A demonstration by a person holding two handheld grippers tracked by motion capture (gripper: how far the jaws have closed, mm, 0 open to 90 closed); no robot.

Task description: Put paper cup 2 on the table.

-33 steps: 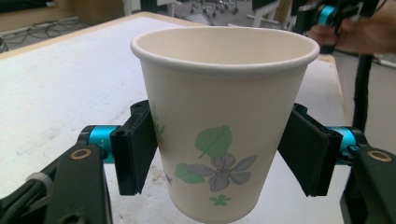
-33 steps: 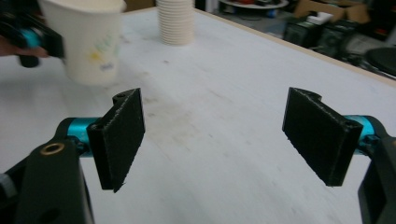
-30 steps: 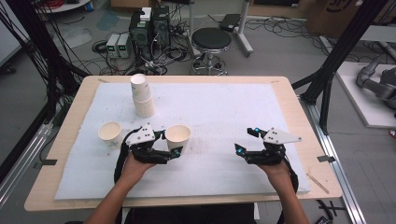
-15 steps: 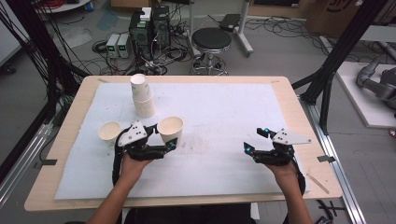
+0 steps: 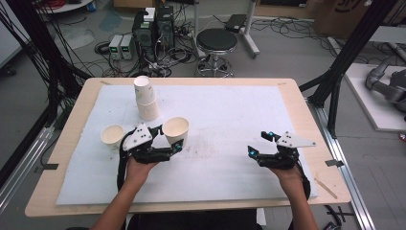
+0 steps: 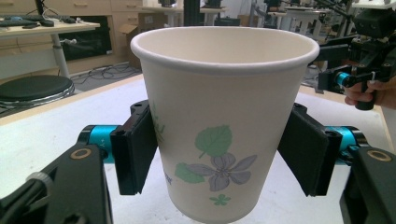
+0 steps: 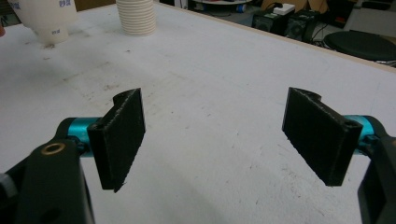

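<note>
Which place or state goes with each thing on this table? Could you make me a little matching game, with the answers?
Things:
1. flowered cup
2. cup stack
3. single cup
4. right tool

Places or states:
A. upside down at the far left of the white mat
B. open, with nothing between its jaws
C. upright on the mat, left of the left tool
D. held between the left tool's pads

Pairs: 1-D, 2-A, 3-C, 4-B
</note>
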